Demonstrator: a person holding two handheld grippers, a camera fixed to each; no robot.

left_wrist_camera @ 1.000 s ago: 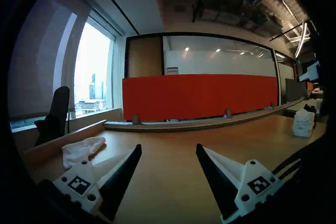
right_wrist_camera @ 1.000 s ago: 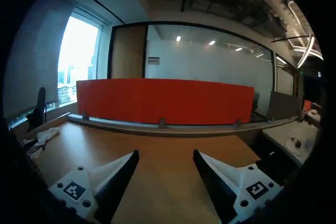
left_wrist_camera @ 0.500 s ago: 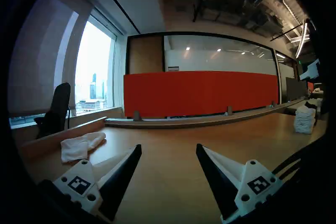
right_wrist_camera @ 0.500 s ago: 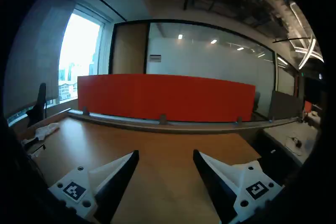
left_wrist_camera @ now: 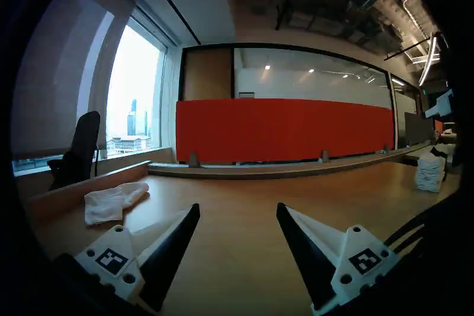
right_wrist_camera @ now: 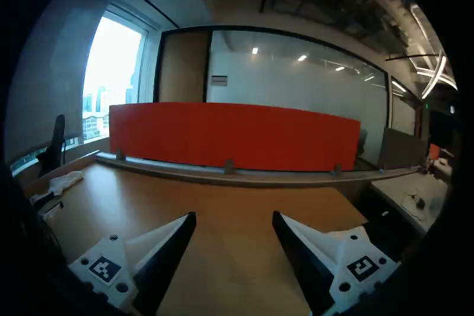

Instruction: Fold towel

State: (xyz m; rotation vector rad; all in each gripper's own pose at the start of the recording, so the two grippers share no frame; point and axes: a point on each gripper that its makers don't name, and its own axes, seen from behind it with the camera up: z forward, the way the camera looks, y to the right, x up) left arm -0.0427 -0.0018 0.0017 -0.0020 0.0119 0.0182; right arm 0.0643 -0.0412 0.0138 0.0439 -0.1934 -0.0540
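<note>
The left gripper (left_wrist_camera: 237, 206) hovers over a wooden desk (left_wrist_camera: 249, 197) with its 2 fingers spread wide and nothing between them; each finger is white with a black inner face and carries a square marker near its base. In the left gripper view, the towel (left_wrist_camera: 112, 200), white and loosely crumpled, lies flat on the desk near its left edge, just beside a raised wooden ledge (left_wrist_camera: 89, 188), well apart from the gripper's fingertips. A stack of folded white towels (left_wrist_camera: 428, 172) stands toward the desk's far right end. The right gripper (right_wrist_camera: 233, 214) is also wide open and empty above bare wood, and in the right gripper view the same crumpled towel (right_wrist_camera: 64, 182) shows small at the desk's left edge. A red divider panel (left_wrist_camera: 284, 129) runs along the desk's far edge on small grey feet, with a glass wall (left_wrist_camera: 308, 85) behind it. A black office chair (left_wrist_camera: 77, 159) stands past the left edge in front of a bright window (left_wrist_camera: 133, 105). Neither gripper touches the towel.
</note>
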